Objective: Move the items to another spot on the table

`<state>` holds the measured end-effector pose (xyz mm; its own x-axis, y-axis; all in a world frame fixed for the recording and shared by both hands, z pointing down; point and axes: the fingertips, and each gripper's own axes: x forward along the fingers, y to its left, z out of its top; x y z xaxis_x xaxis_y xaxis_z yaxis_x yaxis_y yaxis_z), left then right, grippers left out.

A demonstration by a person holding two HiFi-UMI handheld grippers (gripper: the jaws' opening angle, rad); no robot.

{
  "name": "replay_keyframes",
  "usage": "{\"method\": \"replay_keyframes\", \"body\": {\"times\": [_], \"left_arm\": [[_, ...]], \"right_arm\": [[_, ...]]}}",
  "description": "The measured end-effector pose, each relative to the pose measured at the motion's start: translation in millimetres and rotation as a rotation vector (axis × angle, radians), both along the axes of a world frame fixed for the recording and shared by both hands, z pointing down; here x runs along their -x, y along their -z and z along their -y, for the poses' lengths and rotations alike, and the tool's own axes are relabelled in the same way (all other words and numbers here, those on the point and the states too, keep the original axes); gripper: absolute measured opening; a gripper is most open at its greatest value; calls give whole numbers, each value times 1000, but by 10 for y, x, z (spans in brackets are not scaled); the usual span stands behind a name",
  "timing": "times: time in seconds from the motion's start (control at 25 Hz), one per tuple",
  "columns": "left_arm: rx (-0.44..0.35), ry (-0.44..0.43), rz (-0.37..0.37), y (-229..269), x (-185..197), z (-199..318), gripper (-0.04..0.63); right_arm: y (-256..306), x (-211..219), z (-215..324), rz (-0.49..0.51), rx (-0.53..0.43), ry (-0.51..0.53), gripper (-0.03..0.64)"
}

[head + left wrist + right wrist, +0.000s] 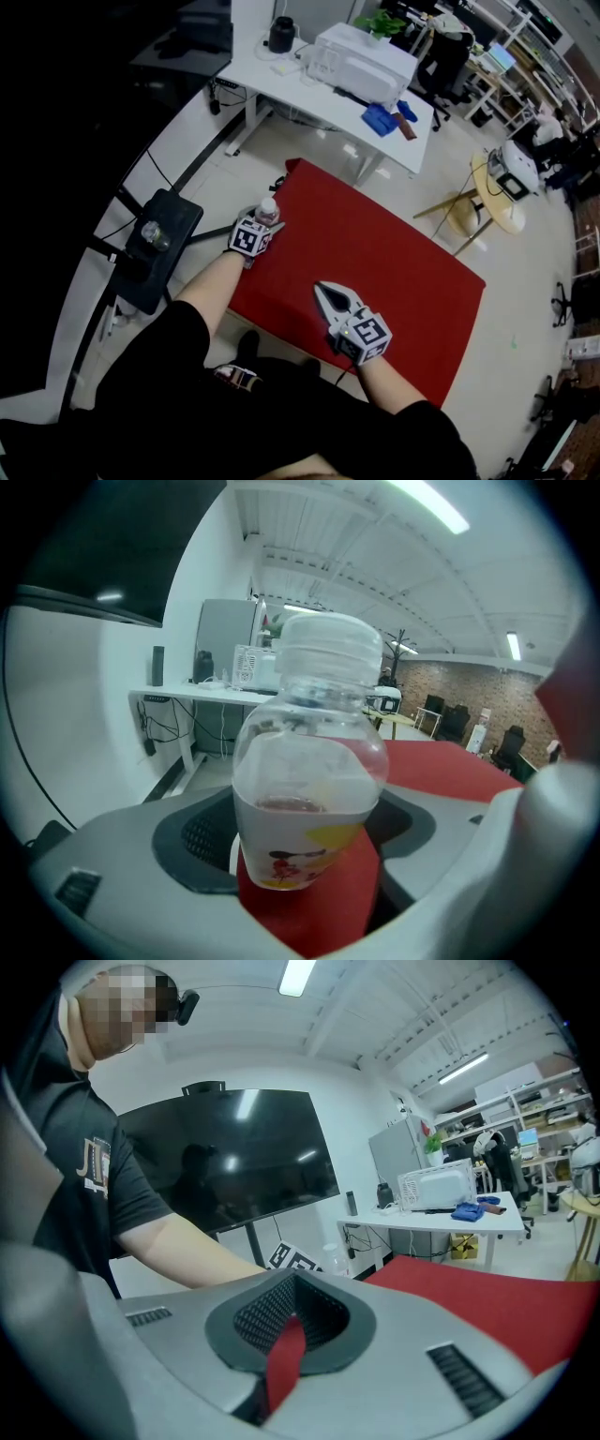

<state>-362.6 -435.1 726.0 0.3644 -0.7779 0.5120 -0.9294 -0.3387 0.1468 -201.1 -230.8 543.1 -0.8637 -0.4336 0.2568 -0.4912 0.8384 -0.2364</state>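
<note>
A small clear plastic bottle with a white cap and a cartoon label stands upright on the red table, close to its left edge. In the head view the bottle shows just beyond the left marker cube. My left gripper is around the bottle with its jaws wide. In the left gripper view, red cloth shows between the bottle and the right jaw. My right gripper hovers over the table's near middle. Its jaws are together, with nothing in them. In the right gripper view only a thin red sliver shows between the pads.
A white desk at the back carries a white box and blue items. A black stand sits left of the table. A round wooden table stands to the right. The person's bare forearm crosses the right gripper view.
</note>
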Motion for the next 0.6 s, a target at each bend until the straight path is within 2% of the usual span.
{"method": "replay_keyframes", "body": {"times": [0.24,0.44,0.52,0.6], "left_arm": [[2,0,-17,41,77,-270,405],[-10,-1,-46,187,203,-793,405],[-32,-29,-71,316,193,-1023,405],[-60,-65,-92,476,148,-1237,376]], "right_arm": [[35,38,3,10,-7,4,0],[102,39,-47,14,-20,11,0],[134,30,-54,13,-27,11,0],[166,16,-58,7,-37,8,0]]}}
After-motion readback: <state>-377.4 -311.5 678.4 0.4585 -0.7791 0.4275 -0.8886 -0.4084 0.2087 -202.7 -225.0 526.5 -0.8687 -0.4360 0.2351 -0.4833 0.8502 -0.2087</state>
